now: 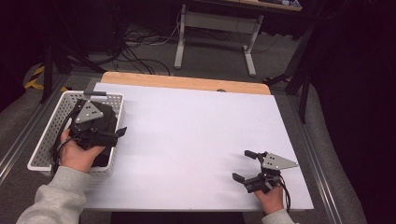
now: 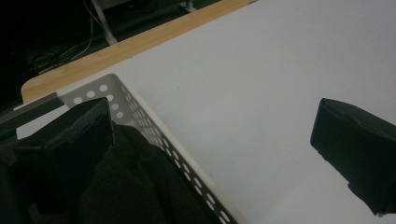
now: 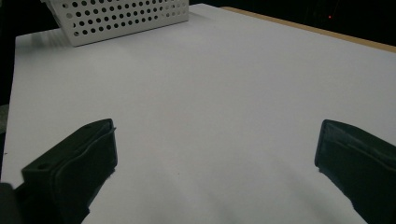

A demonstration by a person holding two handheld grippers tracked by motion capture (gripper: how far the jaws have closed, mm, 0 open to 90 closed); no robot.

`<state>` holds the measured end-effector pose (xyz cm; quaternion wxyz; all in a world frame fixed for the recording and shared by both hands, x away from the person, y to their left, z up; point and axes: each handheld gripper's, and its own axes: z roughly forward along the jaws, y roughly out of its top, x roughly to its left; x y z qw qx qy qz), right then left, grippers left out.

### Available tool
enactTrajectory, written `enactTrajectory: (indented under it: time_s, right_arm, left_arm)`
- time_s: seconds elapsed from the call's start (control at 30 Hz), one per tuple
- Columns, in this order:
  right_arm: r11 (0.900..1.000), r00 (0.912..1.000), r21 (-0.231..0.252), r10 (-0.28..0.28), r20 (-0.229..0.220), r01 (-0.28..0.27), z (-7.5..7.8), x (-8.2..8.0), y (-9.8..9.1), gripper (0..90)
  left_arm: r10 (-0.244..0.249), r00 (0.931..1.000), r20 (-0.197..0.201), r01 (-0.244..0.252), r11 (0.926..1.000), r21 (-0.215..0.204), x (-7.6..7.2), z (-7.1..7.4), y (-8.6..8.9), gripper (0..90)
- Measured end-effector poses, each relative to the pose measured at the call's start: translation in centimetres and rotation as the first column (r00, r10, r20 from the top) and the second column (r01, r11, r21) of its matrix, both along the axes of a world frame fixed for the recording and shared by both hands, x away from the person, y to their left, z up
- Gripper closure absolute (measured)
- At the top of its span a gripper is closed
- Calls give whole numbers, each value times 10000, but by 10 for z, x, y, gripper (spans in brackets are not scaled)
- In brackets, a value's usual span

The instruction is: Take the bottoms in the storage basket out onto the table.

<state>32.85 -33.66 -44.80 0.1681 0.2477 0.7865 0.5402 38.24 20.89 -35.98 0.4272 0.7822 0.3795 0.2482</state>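
A white perforated basket (image 1: 49,126) stands at the table's left edge with a dark cloth (image 1: 109,115) lying in it. A hand holds my left gripper (image 1: 112,127) over the basket's right side. In the left gripper view this gripper (image 2: 212,116) is open wide: one jaw is above the dark cloth (image 2: 135,186) inside the basket, the other is above the white table, and the basket wall (image 2: 154,135) runs between them. My right gripper (image 1: 242,164) rests low at the table's front right, open, with only bare tabletop between its jaws (image 3: 217,135).
A white board (image 1: 196,130) covers the table, and a wooden strip (image 1: 187,83) shows along its far edge. The basket (image 3: 121,16) is far off in the right gripper view. Beyond the table are a desk frame and cables on the floor.
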Motion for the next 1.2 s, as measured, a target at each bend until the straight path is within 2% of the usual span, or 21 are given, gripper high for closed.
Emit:
enactTrajectory:
  time_s: [0.37, 0.5, 0.57, 0.77, 1.2]
  right_arm:
    - [10000, 10000, -18, -23, -4, 23, 0, 0, 0, 0]
    - [10000, 10000, -70, -52, -4, 52, 0, 0, 1, 0]
    - [10000, 10000, -68, -52, 2, 52, 0, 0, 1, 0]
    - [10000, 10000, -52, -43, 3, 43, 0, 0, 0, 0]
    - [10000, 10000, -66, -56, -13, 56, 0, 0, 0, 0]
  left_arm:
    - [351, 9990, -263, -345, 9992, 198, 6, 1, 13, 6]
    - [729, 9969, -284, -722, 9971, 232, 8, 0, 16, 2]
    - [1076, 9932, -440, -1052, 9930, 546, 12, -2, 19, 5]
    - [1488, 9858, -773, -1440, 9875, 646, 17, -6, 28, 5]
    - [1918, 9732, -1270, -1829, 9800, 780, 28, -16, 40, 1]
